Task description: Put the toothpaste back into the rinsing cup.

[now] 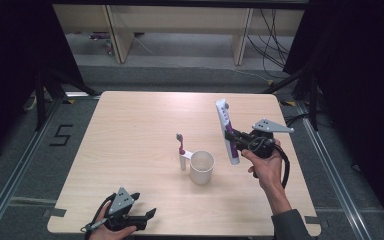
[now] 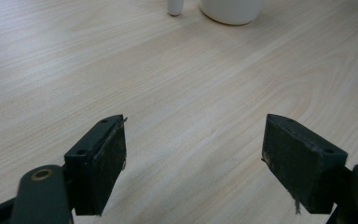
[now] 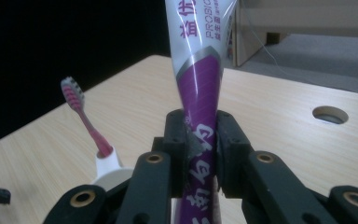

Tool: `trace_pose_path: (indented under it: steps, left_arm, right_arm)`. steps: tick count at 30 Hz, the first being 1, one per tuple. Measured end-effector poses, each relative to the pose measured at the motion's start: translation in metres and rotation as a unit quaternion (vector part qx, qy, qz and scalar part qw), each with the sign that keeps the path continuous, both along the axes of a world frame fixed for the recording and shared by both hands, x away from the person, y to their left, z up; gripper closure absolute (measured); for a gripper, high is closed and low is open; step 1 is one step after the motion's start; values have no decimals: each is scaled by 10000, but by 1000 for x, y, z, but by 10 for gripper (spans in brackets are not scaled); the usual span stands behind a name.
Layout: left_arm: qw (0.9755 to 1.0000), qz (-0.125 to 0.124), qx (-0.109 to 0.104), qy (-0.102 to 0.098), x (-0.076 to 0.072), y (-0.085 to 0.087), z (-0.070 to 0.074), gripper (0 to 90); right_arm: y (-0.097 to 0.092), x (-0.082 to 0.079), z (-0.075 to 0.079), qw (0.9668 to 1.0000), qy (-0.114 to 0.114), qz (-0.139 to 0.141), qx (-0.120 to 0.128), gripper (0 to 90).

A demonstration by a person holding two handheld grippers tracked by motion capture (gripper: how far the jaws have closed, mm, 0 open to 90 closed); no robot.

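Note:
A white and purple toothpaste tube [image 1: 228,131] is held upright in the air, a little tilted, with my right gripper [image 1: 236,139] shut on its purple middle. In the right gripper view the black jaws squeeze the toothpaste tube [image 3: 200,88] flat between them. A white cup [image 1: 201,167] stands at the table's middle, just left of and below the tube. A pink toothbrush [image 1: 181,145] stands upright in a white holder [image 1: 183,161] beside the cup. My left gripper [image 1: 144,216] rests open at the table's front left edge, its jaws [image 2: 193,163] wide apart over bare wood.
The light wooden table [image 1: 130,130] has bare room at the left and far side. A round cable hole [image 3: 330,114] lies in the tabletop beyond the tube. Black curtains stand at both sides, and shelving with cables behind.

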State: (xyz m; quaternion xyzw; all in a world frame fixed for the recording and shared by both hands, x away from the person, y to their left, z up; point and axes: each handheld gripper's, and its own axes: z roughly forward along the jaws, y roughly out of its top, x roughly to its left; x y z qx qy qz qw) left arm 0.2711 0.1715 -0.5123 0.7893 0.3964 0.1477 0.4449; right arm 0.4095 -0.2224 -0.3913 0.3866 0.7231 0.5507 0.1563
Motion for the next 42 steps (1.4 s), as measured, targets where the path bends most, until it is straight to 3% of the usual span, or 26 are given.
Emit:
trace_pose_path:
  steps: [2,4,5,6,11,13,22,23,24,25,28,31,37,42]
  left_arm:
    - [10000,-22,37,5,0,1,0,214]
    - [10000,-21,37,6,0,1,0,214]
    - [10000,-25,36,5,0,1,0,214]
    - [10000,-5,0,7,0,0,0,214]
    - [10000,-15,19,6,0,0,0,214]
    - [10000,-6,5,6,0,0,0,214]
    - [10000,-18,-1,24,0,0,0,213]
    - [9999,-42,99,19,0,1,0,213]
    - [10000,-12,-20,18,0,0,0,213]
    - [10000,-16,-10,19,0,0,0,213]
    - [10000,0,-10,17,0,0,0,213]
    - [10000,-13,-12,15,0,0,0,213]
    - [10000,-30,36,17,-1,0,1,214]
    - [10000,24,0,22,-1,0,1,213]
  right_arm:
    - [1,1,2,9999,-150,-9,65,773]
    - [4,-1,4,9997,-71,-68,211,773]
    - [4,1,5,9995,-226,4,204,773]
    - [6,-1,6,9995,-147,-43,287,773]
    - [9,0,11,9988,-363,55,335,773]
    - [12,-1,13,9988,-270,66,405,773]
    - [23,-2,14,9972,-443,222,559,774]
    - [25,-2,14,9972,-424,226,568,773]
    - [27,-2,14,9971,-447,226,565,774]
    - [28,-1,13,9970,-491,246,540,773]
    - [34,-3,11,9969,-366,268,644,774]
    - [39,-1,7,9966,-474,330,589,773]
    - [47,-2,0,9967,-323,417,620,773]
    - [53,-2,-7,9966,-329,446,608,773]
